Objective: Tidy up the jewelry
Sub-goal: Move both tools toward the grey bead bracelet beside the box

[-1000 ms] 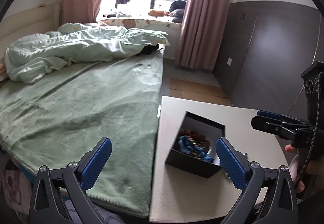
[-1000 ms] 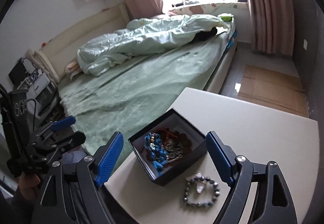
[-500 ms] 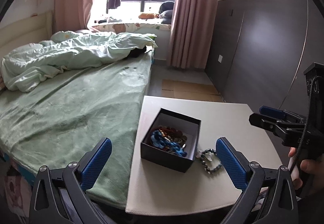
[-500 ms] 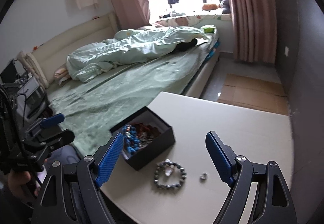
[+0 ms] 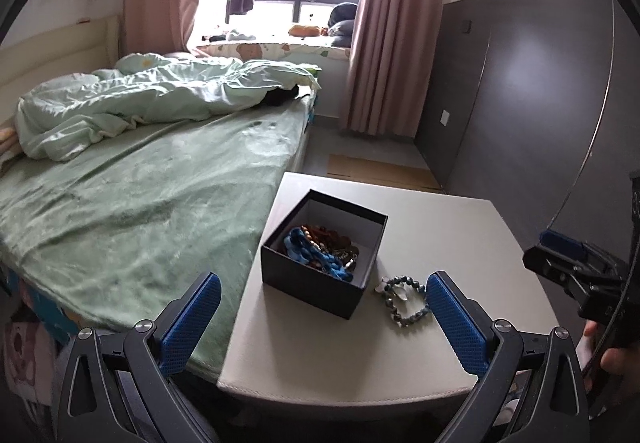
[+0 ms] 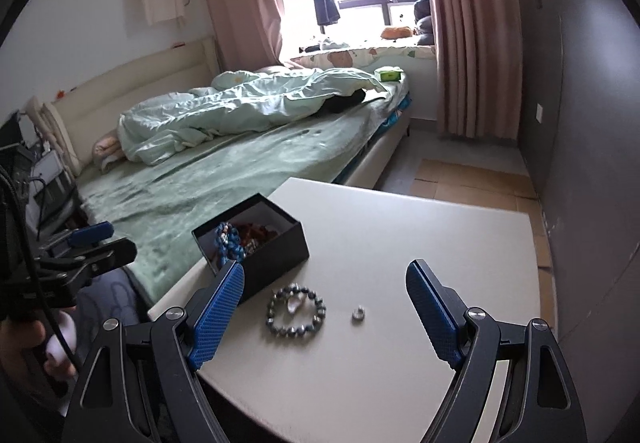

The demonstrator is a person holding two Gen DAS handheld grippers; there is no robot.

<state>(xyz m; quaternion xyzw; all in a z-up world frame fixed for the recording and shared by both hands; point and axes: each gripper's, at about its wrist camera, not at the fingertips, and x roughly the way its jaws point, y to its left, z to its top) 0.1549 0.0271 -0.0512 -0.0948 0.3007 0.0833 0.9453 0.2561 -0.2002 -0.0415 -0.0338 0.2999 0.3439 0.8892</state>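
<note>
On white table point(image 6: 420, 235), both claws, left gripper point(image 5: 320, 323) and right gripper point(image 6: 324, 307), gape released; tiny silver ring point(image 6: 358, 313) right of grey beaded bracelet point(image 6: 296, 309), near open black cardboard box point(image 6: 256, 243), could skitter off if nudged.

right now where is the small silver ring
In the right wrist view the small silver ring lies on the white table, just right of the beaded bracelet, apart from it.

Box point(image 6: 256, 243) contents: tangled, single pieces indistinguishable; near wall hides lower part. Small silver item point(image 6: 358, 313) too small to identify. Right gripper point(image 5: 576, 275) cut by left view's edge.
</note>
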